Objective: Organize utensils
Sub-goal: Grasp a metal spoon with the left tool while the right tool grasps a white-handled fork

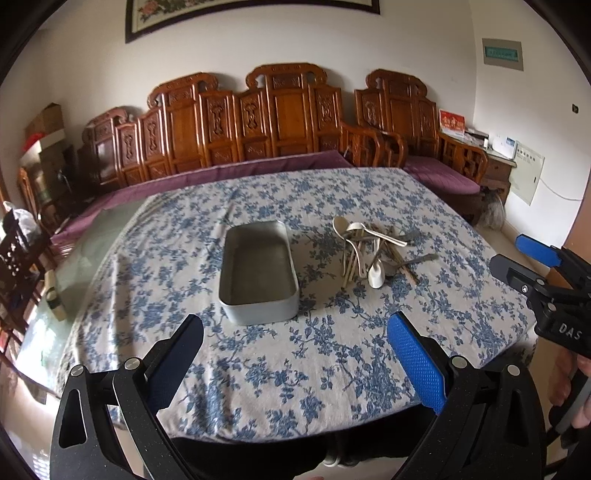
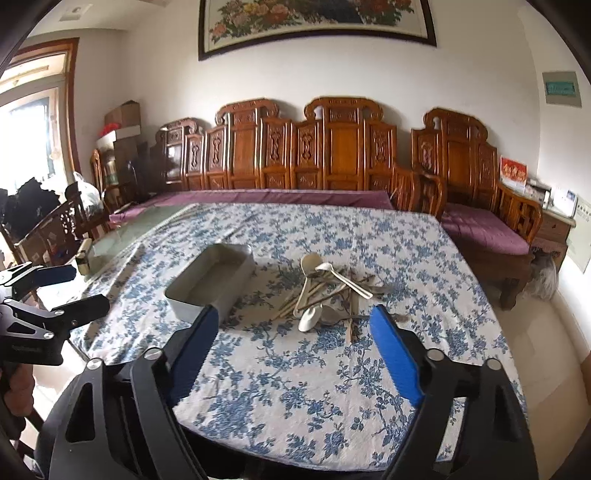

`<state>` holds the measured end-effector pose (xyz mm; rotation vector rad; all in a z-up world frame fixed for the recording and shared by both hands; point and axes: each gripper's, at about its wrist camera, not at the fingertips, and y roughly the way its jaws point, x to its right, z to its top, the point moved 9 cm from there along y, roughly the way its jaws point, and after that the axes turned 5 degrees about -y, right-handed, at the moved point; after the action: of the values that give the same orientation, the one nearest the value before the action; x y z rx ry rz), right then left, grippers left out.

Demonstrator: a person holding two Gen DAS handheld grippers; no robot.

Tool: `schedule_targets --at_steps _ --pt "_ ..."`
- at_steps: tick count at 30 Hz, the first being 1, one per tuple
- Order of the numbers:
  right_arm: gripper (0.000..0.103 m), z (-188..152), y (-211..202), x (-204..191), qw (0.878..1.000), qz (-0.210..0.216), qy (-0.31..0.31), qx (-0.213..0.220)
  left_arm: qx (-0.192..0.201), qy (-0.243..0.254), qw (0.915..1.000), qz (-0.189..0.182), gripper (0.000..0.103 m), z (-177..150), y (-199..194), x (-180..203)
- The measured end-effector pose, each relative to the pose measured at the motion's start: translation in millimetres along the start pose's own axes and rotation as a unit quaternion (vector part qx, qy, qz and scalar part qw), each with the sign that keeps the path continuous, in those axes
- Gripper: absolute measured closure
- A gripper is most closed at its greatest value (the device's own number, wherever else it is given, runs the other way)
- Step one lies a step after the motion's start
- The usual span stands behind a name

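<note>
Meanwhile both tongs, left (image 1: 295,354) and right (image 2: 293,343), gape apart; metal tin (image 1: 258,299) empty beside utensil pile (image 1: 373,251).

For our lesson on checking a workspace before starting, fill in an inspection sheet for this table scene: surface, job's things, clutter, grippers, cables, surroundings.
Surface: table under a blue floral cloth; bare glass at its left edge.
Job's things: empty metal tray; tangled utensil pile of spoons and chopsticks beside it, apart from it.
Clutter: small object on the glass, too small to identify.
Grippers: left gripper and right gripper, jaws open, holding nothing, short of the items.
Cables: white cable on the right wall.
Surroundings: carved wooden bench, framed picture, stacked boxes.
</note>
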<state>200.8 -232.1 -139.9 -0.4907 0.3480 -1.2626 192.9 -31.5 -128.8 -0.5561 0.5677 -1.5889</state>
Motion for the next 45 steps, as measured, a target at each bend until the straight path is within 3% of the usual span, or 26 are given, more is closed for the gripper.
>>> schedule_targets --at_steps 10,21,29,41,45 --pt "0.033 0.5 67.3 42.3 0.998 0.001 0.005 -0.061 -0.033 0.006 0.9993 -0.014 0.007 12.0 61.6 8.5" --pt "0.036 -11.7 116.6 84.5 0.995 -0.014 -0.016 -0.099 -0.081 0.019 0.9955 -0.045 0.013 10.1 123.2 36.1" --pt "0.038 -37.8 144.5 111.0 0.991 -0.012 0.000 -0.130 -0.119 0.020 0.9903 -0.069 0.031 9.7 177.9 71.3" --pt "0.040 -44.3 169.2 131.1 0.990 -0.024 0.009 -0.142 -0.149 0.018 0.9837 -0.099 0.068 28.1 264.9 108.3" --pt "0.040 -45.6 182.0 131.6 0.989 -0.021 0.006 -0.147 -0.170 0.006 0.9805 -0.099 0.074 27.7 291.7 107.7"
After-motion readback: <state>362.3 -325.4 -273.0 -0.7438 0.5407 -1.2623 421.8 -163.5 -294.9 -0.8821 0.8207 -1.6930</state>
